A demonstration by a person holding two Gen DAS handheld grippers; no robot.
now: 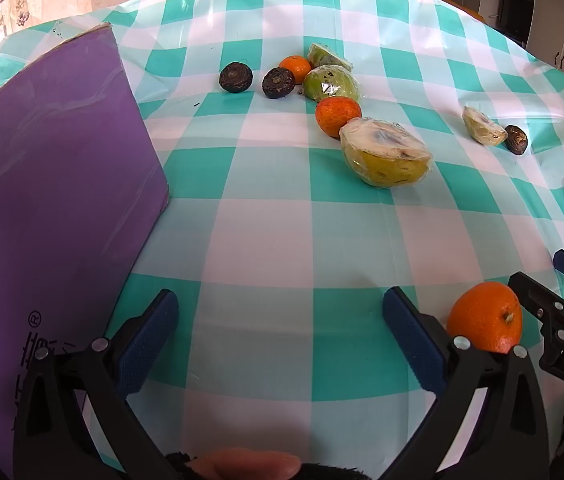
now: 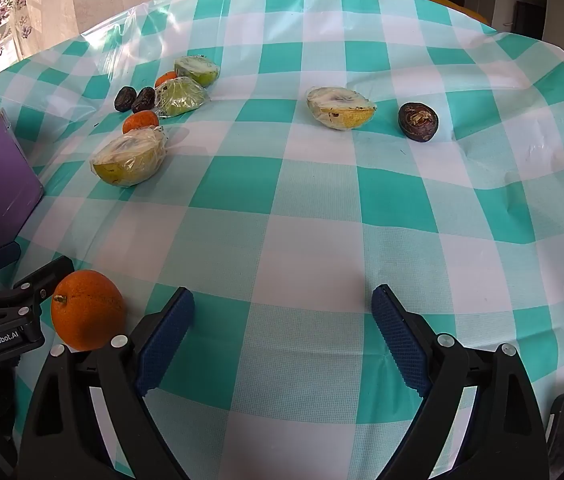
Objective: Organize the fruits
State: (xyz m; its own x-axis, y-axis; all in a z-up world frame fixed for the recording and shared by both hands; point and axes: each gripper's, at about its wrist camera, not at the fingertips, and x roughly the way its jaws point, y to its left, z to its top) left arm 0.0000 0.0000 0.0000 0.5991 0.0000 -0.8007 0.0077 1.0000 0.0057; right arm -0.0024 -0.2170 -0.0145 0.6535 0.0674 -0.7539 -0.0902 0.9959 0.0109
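Both grippers hover low over the table (image 2: 322,240), side by side. Left gripper (image 1: 280,340): jaws spread, nothing between them. Right gripper (image 2: 282,340): jaws spread, likewise empty. One orange (image 1: 484,316) sits on the cloth between the two grippers, at 3 o'clock of the left, touching neither pad as far as can be seen.

The remaining fruit lies loose at 12 to 1 o'clock in the left view: two oranges, wrapped pear halves (image 1: 386,152), dark fruits (image 1: 236,76). A purple box (image 1: 42,184) stands at 9 o'clock, probably the collecting place. Judgement: the sorting has barely begun; the near orange is the likeliest first pick.
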